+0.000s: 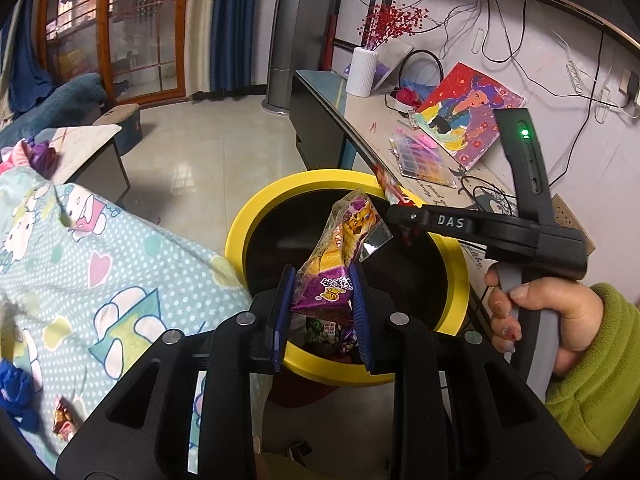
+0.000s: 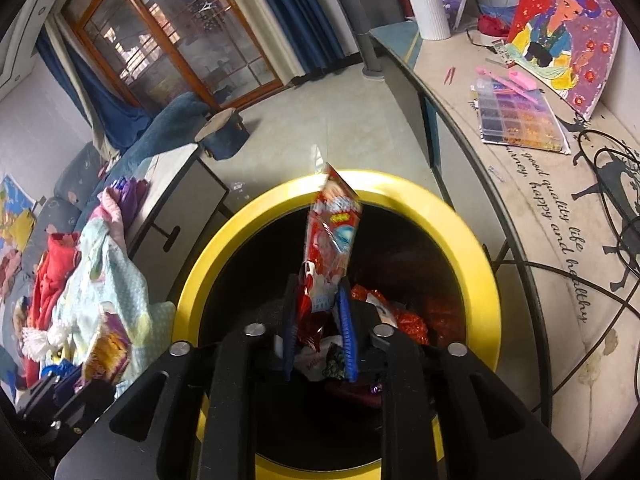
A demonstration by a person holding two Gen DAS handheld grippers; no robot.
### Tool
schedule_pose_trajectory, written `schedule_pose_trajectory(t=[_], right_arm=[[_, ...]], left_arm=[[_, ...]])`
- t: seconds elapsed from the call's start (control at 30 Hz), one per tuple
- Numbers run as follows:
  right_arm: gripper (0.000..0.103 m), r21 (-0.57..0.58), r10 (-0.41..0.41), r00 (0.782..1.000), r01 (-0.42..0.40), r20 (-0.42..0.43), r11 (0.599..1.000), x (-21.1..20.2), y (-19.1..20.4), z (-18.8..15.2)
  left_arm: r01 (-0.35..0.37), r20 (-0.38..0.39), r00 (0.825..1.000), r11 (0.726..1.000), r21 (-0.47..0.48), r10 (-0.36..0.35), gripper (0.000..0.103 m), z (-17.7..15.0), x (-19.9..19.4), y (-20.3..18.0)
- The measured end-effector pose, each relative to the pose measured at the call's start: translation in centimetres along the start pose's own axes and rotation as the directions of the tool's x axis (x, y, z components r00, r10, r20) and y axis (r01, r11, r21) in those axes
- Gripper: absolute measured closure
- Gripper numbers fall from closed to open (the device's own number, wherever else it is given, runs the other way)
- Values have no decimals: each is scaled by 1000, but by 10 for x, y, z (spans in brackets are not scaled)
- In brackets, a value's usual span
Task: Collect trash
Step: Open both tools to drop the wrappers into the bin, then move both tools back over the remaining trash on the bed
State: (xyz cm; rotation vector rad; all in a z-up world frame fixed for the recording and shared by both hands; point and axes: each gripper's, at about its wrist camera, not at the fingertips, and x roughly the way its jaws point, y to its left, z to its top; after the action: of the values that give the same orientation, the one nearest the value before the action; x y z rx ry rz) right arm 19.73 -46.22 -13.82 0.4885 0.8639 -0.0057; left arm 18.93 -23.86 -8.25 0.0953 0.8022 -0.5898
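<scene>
A black bin with a yellow rim (image 1: 256, 216) stands right below both grippers, with several wrappers lying inside. My left gripper (image 1: 322, 300) is shut on a purple and orange snack wrapper (image 1: 348, 240) that sticks up over the bin's opening. My right gripper (image 2: 318, 320) hangs over the same bin (image 2: 460, 232). A red snack wrapper (image 2: 332, 224) stands between its blue pads, its top blurred, and there seems to be a gap at the right pad. In the left wrist view a hand (image 1: 560, 320) in a green sleeve holds that right gripper (image 1: 394, 214).
Cartoon-print bedding (image 1: 100, 260) lies left of the bin, with a small wrapper (image 1: 64, 424) on it. To the right runs a long table (image 2: 520, 200) with a bead box (image 2: 516, 116), a painting (image 2: 560, 32), a white vase (image 2: 428, 8) and cables. Tiled floor lies beyond.
</scene>
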Motion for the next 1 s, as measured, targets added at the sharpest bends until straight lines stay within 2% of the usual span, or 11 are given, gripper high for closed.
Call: schedule_pose_trajectory(t=[0.1,0.17,0.23,0.3,0.53,0.63,0.87,1.0], right_arm=[[70,12,-1,1000,1,10,1000,-3,-2,1],[66,18,-2,1000,2,12,1000,-4,-3,3],[63,26,-1,1000,1,17,1000,-5,-4,3],[62,30,-3,1000,2,20,1000,-6,-5,3],[52,40,4,999,-6,44,999,-12,1,5],[50,39,17,998,-19,56,999,-16,6,5],[43,-21,76,994,-74,73,997,-30,37,4],[42,-66,115,990,-110,80,992,-39,56,1]], left_arm=[[0,-2,1000,1000,-3,0,81,2,2,-1],[1,0,1000,1000,-6,-1,74,3,2,0],[5,1,1000,1000,-24,-5,59,1,2,3],[10,4,1000,999,-40,-10,53,0,1,6],[0,43,999,995,-103,4,17,-2,-14,20],[-29,60,998,993,-114,36,11,-3,-23,24],[-110,109,986,987,-117,123,11,-9,-48,37],[-161,142,973,977,-137,180,11,-14,-65,47]])
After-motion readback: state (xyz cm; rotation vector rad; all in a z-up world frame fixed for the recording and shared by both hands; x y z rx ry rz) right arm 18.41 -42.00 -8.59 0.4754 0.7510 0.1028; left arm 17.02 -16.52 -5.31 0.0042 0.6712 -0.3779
